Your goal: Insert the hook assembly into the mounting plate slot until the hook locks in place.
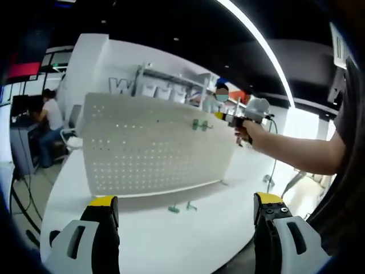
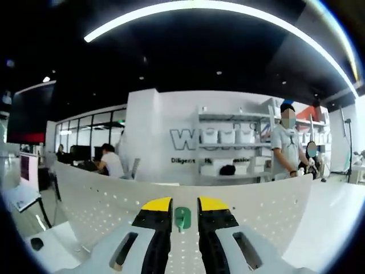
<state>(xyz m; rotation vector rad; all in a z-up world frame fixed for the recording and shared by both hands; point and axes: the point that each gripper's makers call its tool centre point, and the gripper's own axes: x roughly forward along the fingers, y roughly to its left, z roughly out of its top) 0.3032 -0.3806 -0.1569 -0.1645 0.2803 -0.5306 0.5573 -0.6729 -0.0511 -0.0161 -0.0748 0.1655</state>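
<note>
The right claw [image 2: 184,212] pinches a green hook [image 2: 182,217] against the upper part of the white pegboard [image 1: 148,142]: the insertion step, I judge. Next it needs pressing home until it locks. The left claw [image 1: 185,208] hangs spread above the surface [image 1: 154,240], where two spare hooks [image 1: 181,208] lie.

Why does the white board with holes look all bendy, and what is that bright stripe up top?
Fisheye lens: in the left gripper view the white perforated board bulges, and in the right gripper view its top edge curves. The stripe is a ceiling light strip, bowed too.
</note>
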